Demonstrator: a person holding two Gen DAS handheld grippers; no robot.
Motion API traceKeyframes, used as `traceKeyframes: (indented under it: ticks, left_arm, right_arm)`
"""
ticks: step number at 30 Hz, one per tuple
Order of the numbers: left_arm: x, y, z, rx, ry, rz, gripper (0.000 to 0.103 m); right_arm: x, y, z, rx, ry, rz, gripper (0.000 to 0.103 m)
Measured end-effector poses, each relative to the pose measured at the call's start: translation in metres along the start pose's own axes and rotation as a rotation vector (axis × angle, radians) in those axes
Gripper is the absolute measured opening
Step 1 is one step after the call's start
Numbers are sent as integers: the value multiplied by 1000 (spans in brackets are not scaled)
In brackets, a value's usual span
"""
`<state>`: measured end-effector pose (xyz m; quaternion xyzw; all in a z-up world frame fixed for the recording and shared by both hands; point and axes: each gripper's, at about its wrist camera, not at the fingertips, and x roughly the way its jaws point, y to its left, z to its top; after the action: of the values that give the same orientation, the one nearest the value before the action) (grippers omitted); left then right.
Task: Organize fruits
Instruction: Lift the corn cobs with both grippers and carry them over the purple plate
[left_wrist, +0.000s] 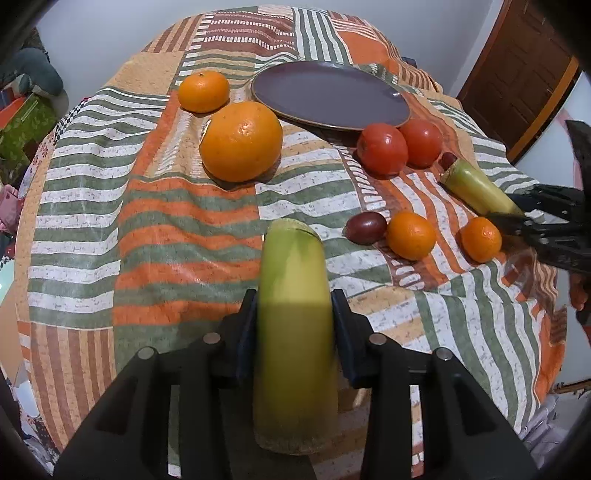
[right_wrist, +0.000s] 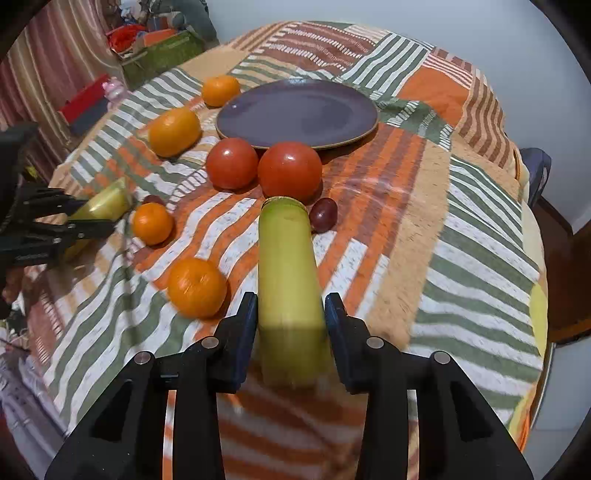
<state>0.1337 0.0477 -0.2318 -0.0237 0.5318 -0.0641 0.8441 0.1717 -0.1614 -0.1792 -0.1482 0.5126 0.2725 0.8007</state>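
Observation:
My left gripper (left_wrist: 295, 295) is shut on a yellow-green banana piece (left_wrist: 291, 266) that points toward the table's middle. My right gripper (right_wrist: 290, 299) is shut on a second banana piece (right_wrist: 286, 258), its far end beside a tomato (right_wrist: 290, 171). Each gripper shows in the other's view: the right gripper (left_wrist: 508, 208) at the right edge, the left gripper (right_wrist: 98, 213) at the left. A purple plate (left_wrist: 332, 92) (right_wrist: 295, 110) lies bare at the back. Around it sit a large orange (left_wrist: 240, 142), a mandarin (left_wrist: 203, 90) and two tomatoes (left_wrist: 382, 147).
Two small mandarins (left_wrist: 410, 234) (left_wrist: 480, 238) and two dark grapes (left_wrist: 365, 226) (left_wrist: 448, 159) lie between the grippers. The striped cloth (left_wrist: 147, 221) hangs over the round table's edges. A wooden door (left_wrist: 517, 74) stands at the back right; boxes (right_wrist: 159, 51) crowd the back left.

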Motion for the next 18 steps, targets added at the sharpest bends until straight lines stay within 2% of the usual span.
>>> traceKeyframes:
  ticks: [7,18]
  left_arm:
    - [-12,-5,-3,7,-19,-14,38]
    - [-51,-12,21,0,-135,-24,38]
  right_arm:
    - [-3,2,-3,53,-54,-16,34]
    - [-51,6,14,68,-205,-32,32]
